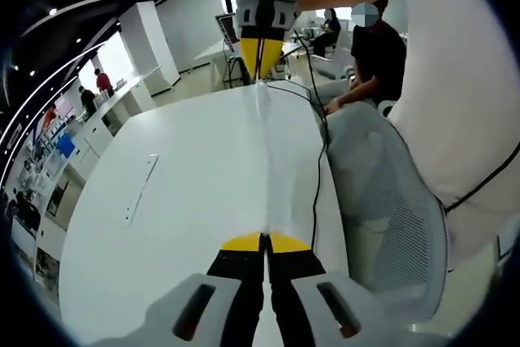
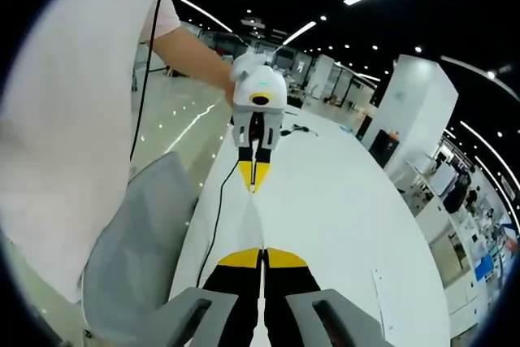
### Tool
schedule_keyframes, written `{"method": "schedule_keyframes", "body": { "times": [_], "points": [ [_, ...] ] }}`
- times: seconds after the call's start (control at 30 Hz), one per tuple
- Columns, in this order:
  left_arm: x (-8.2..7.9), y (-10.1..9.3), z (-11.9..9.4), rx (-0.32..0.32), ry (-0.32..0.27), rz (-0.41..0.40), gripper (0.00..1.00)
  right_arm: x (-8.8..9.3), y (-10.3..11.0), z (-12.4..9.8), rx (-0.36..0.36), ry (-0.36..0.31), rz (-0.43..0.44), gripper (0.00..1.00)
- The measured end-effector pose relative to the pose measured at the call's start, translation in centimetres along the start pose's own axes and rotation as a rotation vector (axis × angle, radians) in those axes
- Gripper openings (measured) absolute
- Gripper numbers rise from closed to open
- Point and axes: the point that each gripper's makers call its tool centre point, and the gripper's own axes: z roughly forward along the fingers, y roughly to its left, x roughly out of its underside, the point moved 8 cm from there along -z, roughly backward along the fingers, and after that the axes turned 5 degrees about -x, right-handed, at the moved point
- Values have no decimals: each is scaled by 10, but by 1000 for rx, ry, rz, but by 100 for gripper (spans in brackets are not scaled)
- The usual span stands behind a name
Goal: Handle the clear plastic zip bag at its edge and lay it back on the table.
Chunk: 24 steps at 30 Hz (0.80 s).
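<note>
Above the white table point(image 1: 195, 193), the clear zip bag point(image 1: 264, 160) hung stretched edge-on between the left gripper point(image 1: 264, 243) and right gripper point(image 2: 262, 256), both jaws pinching its ends.

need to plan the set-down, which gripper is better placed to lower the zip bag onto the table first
Neither clearly. The left gripper and right gripper both pinch opposite edges of the zip bag, stretched edge-on above the table. Lowering both together looks safest.

Bare white table point(image 1: 187, 201) left — grey chair point(image 1: 382, 201), black cable point(image 1: 318, 184) right.
</note>
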Motion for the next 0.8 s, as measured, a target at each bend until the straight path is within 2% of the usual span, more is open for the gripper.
{"method": "schedule_keyframes", "body": {
  "times": [0.33,0.8],
  "points": [
    [-16,10,-13,-40,5,-7,0,14,-1,0,10,20,29,0],
    [-39,11,-21,-60,45,52,0,26,-1,0,34,17,65,0]
  ]
}}
